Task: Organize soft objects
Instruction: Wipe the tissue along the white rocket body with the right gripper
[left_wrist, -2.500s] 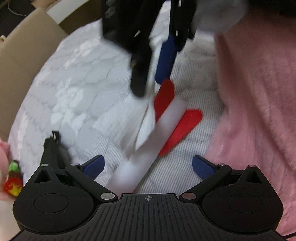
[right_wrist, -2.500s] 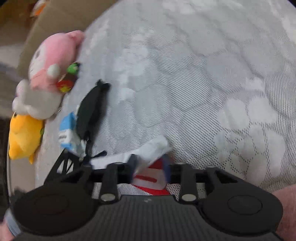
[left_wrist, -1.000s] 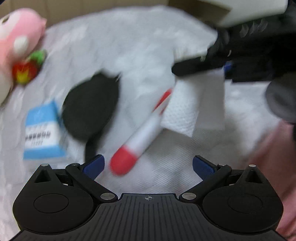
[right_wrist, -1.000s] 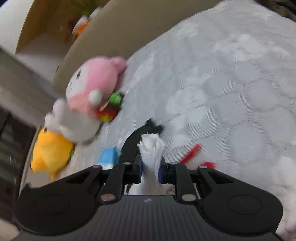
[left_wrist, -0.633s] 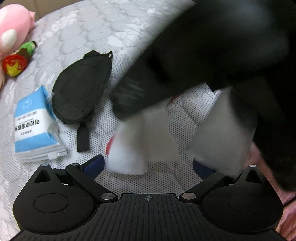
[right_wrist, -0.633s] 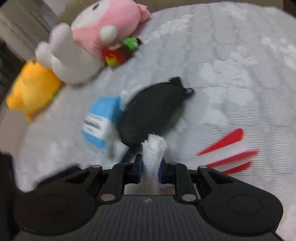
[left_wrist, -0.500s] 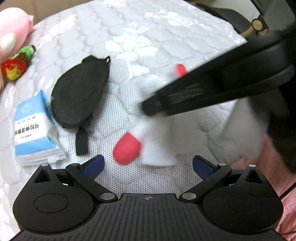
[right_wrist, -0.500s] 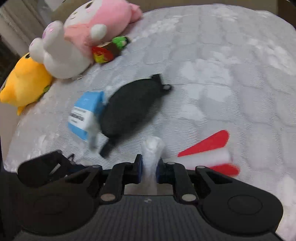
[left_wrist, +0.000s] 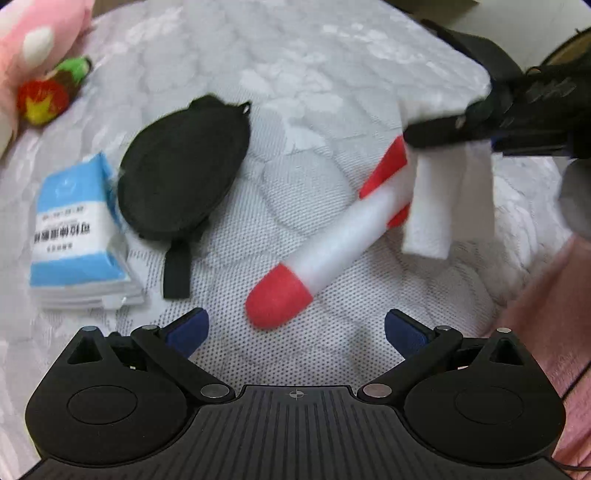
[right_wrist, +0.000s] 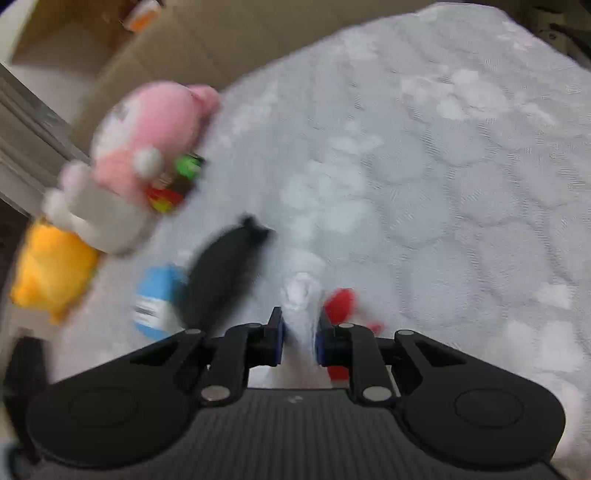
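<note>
Right gripper (right_wrist: 298, 338) pinching a white paper towel (right_wrist: 301, 295) between blue pads, low centre of the right wrist view, jaws easing open a little with the towel still pressed between them. Same towel (left_wrist: 441, 206) hanging in folds at the right of the left wrist view, under the dark blurred right gripper (left_wrist: 476, 140), clear of the bedding. Left gripper (left_wrist: 297, 332) spread wide at the bottom of its view, nothing between the pads, above a white quilted bedspread (left_wrist: 332, 74). On the bedspread, centre frame: a red-and-white foam rocket (left_wrist: 325, 254), nose toward the lower left, fins partly behind the towel. Left of it a black eye mask (left_wrist: 184, 166), touching a blue-and-white tissue pack (left_wrist: 74, 236) at far left. Pink plush toy (right_wrist: 147, 147) at upper left, yellow plush toy (right_wrist: 51, 269) below it. Pink fluffy blanket (left_wrist: 546, 314) at lower right edge.
</note>
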